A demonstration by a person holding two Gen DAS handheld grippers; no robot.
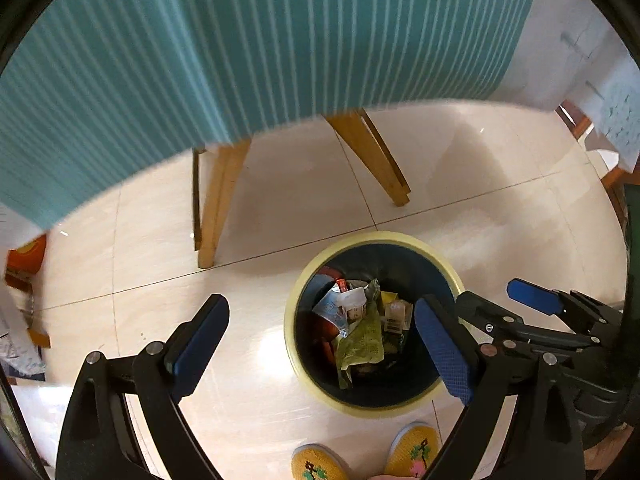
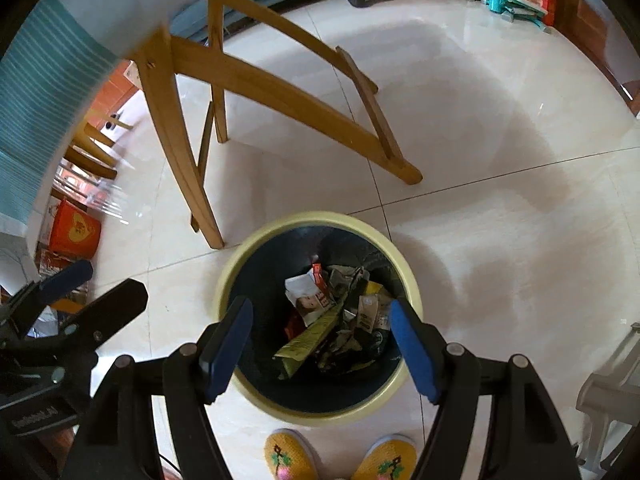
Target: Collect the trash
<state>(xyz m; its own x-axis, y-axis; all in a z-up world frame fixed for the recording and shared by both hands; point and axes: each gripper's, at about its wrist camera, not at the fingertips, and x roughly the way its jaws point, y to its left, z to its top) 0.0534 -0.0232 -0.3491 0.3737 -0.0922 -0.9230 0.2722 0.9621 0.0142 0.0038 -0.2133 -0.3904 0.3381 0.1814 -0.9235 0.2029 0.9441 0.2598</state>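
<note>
A round bin with a pale yellow rim (image 1: 344, 403) and dark liner stands on the tiled floor, also in the right wrist view (image 2: 412, 284). It holds several wrappers: a green packet (image 1: 362, 338), white crumpled paper (image 1: 340, 308), a yellow-green packet (image 2: 308, 340) and a red-and-white wrapper (image 2: 310, 294). My left gripper (image 1: 322, 346) is open and empty above the bin's left side. My right gripper (image 2: 320, 348) is open and empty above the bin. The right gripper also shows at the right of the left wrist view (image 1: 496, 308), and the left gripper at the left of the right wrist view (image 2: 104, 284).
Wooden table legs (image 2: 192, 184) stand just behind the bin under a teal striped tablecloth (image 1: 240, 48). Yellow slippers (image 2: 336, 458) stand in front of the bin. A red box (image 2: 74, 232) sits at left. A sofa, pink item and teal clutter (image 2: 512, 0) lie far back.
</note>
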